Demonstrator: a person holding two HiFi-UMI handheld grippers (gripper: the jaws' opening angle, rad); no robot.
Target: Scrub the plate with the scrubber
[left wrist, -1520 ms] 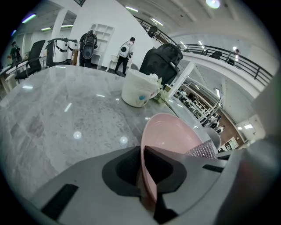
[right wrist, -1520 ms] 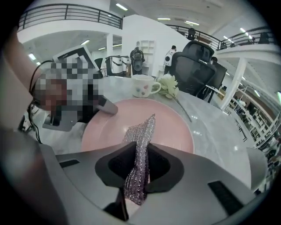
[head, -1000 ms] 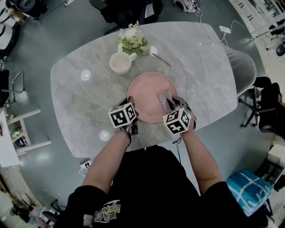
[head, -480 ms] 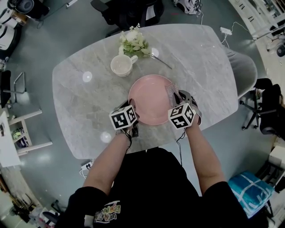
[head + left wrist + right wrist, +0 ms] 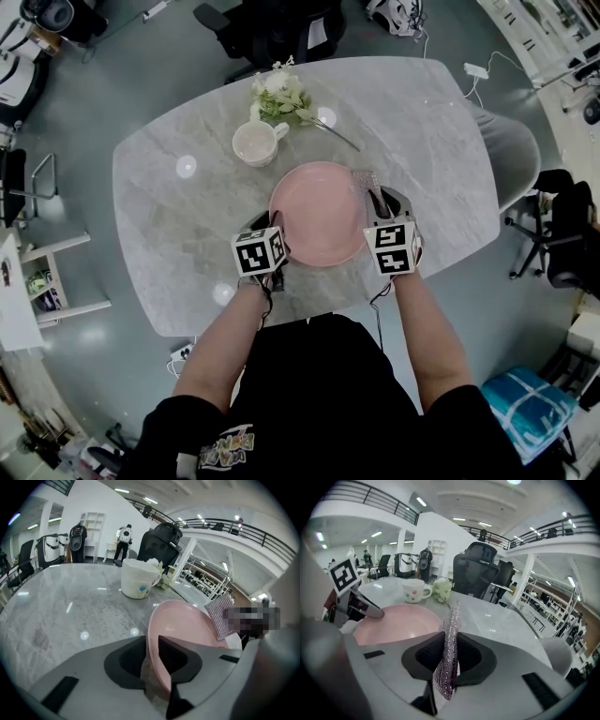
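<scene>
Marbled grey surface [image 5: 169,216], open office floor around it.

Pink plate [image 5: 317,214]: lay at the surface's centre and held nothing.

Left gripper [image 5: 150,651], plate's 7 o'clock: its fingers had just been opening. The rim stood between them, not pinched.

Right gripper [image 5: 449,658], plate's 3 o'clock: its fingers were clamped on the silver scrubber [image 5: 450,634], apparently off the plate.

Step, judged: between strokes, or scrubbing over. Another stroke would call for a firm hold on the rim and the scrubber lowered onto the plate.

Cup [image 5: 253,142], 11 o'clock: looked empty.
</scene>
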